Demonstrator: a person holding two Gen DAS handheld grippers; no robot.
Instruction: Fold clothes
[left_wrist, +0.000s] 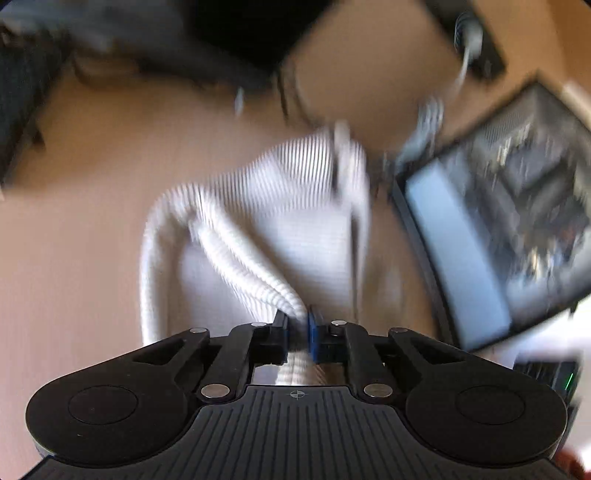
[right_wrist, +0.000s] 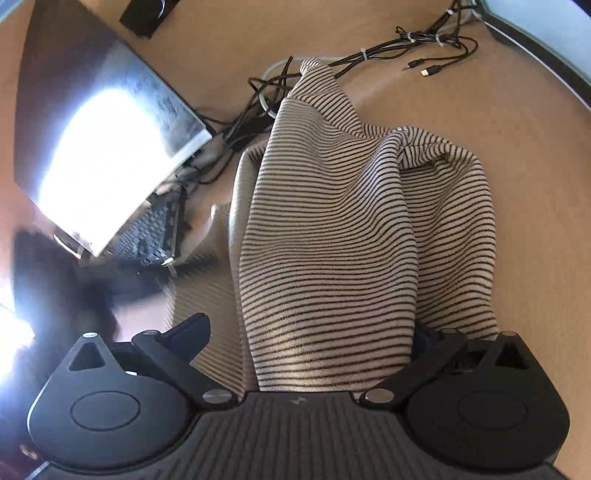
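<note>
striped shirt (right_wrist: 332, 221) | cables (right_wrist: 406, 40) behind | computer case (right_wrist: 110, 147) beside

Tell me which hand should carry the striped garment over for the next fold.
Probably the left. Its tongs are shut on a narrow bunch of the striped garment, which trails off over the table. The right tongs stand wide open, the cloth merely draped between them.

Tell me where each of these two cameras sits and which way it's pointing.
Left wrist: rides the left gripper, looking down along fingers shut on the striped shirt over the table; blurred.
Right wrist: rides the right gripper, jaws spread around the striped shirt, cables beyond.
Shared: the shirt and the table; no hands show.
</note>
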